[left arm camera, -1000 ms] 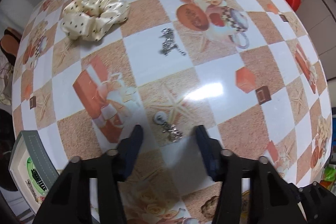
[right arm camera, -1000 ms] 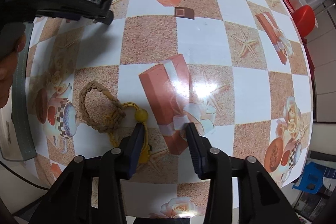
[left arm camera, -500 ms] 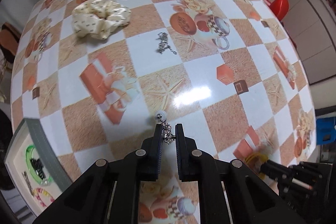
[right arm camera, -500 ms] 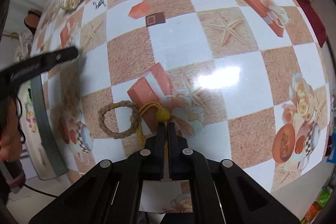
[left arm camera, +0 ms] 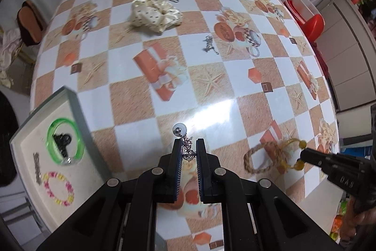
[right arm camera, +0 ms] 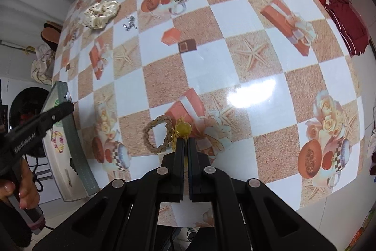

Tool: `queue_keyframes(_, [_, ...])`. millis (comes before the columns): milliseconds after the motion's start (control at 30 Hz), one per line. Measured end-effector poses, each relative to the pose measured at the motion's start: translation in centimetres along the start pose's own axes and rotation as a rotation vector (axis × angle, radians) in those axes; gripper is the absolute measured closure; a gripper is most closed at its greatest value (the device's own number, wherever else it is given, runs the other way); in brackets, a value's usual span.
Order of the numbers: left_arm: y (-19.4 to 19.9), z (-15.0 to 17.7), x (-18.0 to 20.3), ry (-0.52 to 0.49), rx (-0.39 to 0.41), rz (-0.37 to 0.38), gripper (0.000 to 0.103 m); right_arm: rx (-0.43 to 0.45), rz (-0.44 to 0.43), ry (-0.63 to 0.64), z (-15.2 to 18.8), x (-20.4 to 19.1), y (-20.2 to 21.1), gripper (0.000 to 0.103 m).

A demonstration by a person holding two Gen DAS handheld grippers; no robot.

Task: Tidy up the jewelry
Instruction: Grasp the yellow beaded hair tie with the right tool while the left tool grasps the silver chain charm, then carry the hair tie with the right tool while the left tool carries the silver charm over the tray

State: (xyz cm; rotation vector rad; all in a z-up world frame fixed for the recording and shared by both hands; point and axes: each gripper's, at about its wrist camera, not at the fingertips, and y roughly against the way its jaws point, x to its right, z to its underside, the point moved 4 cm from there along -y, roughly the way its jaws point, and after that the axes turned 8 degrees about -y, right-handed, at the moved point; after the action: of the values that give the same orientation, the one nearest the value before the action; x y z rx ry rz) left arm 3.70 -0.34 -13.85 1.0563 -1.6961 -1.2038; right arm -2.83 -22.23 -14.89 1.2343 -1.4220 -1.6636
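Left wrist view: a silver earring (left arm camera: 186, 146) is pinched by the left hand-held gripper (left arm camera: 188, 145) near the worktop's (left arm camera: 246, 91) front edge, apparently lifted. A rope bracelet (right arm camera: 158, 134) is grasped by its yellow cord in the clenched right hand-held gripper (right arm camera: 186, 141). A tray (left arm camera: 77, 109) sits at the left corner.

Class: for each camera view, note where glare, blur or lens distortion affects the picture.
Left wrist view: white glare on the tablecloth just beyond the left gripper; cream scrunchie slightly blurred. Right wrist view: glare patch right of centre; fisheye bulges the checks.
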Motion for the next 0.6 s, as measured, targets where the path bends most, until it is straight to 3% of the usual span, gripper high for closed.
queue_keyframes(600, [3.8, 5.7, -4.8, 0.171, 0.046, -0.031, 0.086, 0.027, -0.040, 0.183, -0.3, -7.0, 2.3, 0.100])
